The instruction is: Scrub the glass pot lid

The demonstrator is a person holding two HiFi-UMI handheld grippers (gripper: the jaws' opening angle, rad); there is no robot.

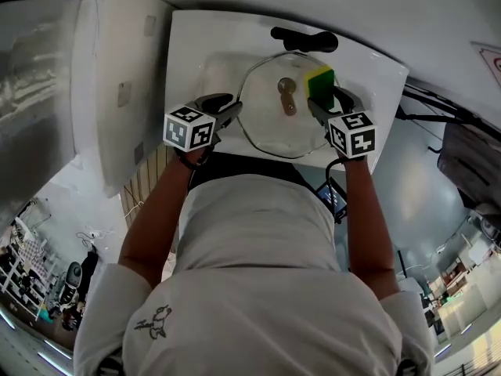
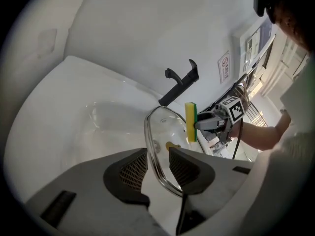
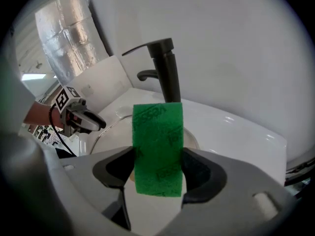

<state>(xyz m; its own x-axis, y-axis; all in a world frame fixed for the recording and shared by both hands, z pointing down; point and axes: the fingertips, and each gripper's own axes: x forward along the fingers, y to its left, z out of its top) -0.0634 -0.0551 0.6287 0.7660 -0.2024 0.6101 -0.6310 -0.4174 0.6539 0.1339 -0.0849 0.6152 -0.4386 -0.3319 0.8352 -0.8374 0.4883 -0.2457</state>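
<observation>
A round glass pot lid with a brass knob sits in the white sink basin. My left gripper is at the lid's left edge. In the left gripper view its jaws stand open. The lid's metal rim runs between the pads without being pinched. My right gripper is shut on a yellow and green sponge over the lid's far right part. The right gripper view shows the sponge's green face clamped upright between the jaws, above the lid.
A black faucet stands behind the basin, just beyond the sponge. A white cabinet side borders the sink on the left. Silver foil wrapping hangs past the sink's left end. The person's torso fills the lower head view.
</observation>
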